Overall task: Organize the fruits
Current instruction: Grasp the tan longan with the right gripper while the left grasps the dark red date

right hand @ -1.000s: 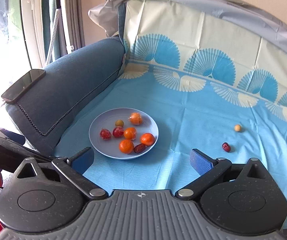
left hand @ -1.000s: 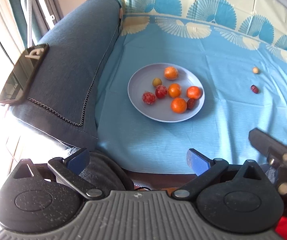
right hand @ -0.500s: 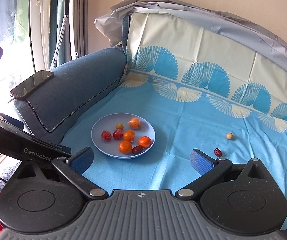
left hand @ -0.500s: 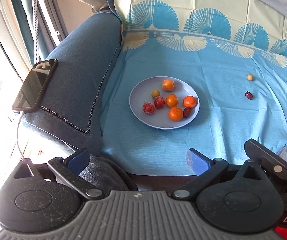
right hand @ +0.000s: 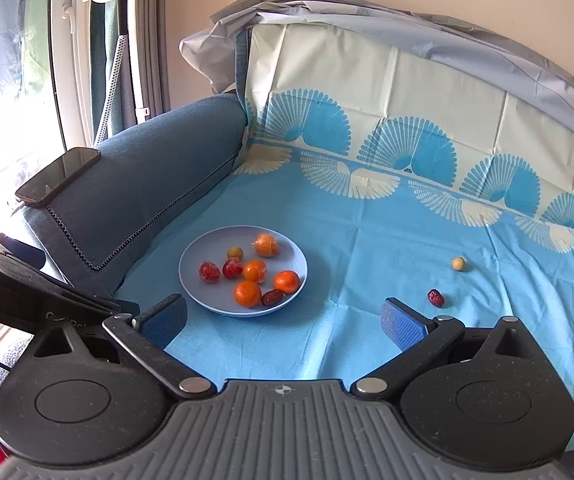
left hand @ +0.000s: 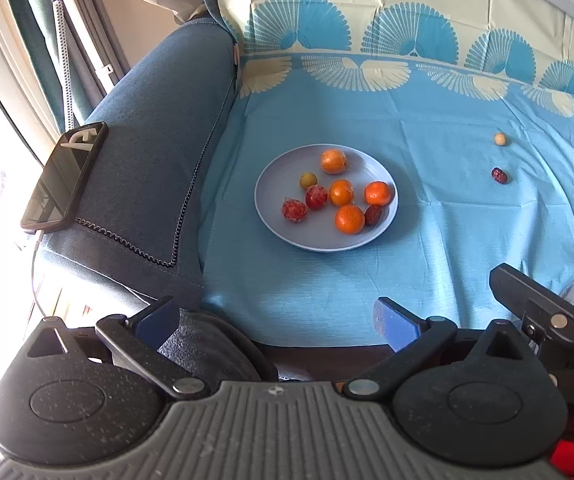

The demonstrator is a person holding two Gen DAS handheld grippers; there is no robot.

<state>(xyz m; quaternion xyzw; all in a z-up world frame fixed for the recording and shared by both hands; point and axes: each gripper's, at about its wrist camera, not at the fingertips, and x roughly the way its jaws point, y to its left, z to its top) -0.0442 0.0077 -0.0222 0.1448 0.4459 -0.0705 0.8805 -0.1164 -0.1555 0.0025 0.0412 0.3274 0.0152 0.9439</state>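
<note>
A pale blue plate (left hand: 275, 216) (right hand: 199, 288) sits on the blue cloth and holds several fruits: oranges, red fruits, a small yellow-green one and a dark date. Two fruits lie loose on the cloth to its right: a red date (left hand: 499, 175) (right hand: 435, 297) and a small tan ball (left hand: 500, 139) (right hand: 458, 263). My left gripper (left hand: 275, 322) is open and empty, held back from the sofa's front edge. My right gripper (right hand: 283, 322) is open and empty, low over the cloth in front of the plate.
A blue sofa armrest (left hand: 143, 140) rises left of the plate, with a black phone (left hand: 65, 176) (right hand: 59, 176) on top. The patterned cloth runs up the backrest (right hand: 407, 92). A window and a steamer stand (right hand: 121, 40) are at far left.
Both grippers have pulled back and tilted up, so the plate and loose fruits sit smaller and farther. Nothing was picked up; both stay open.
</note>
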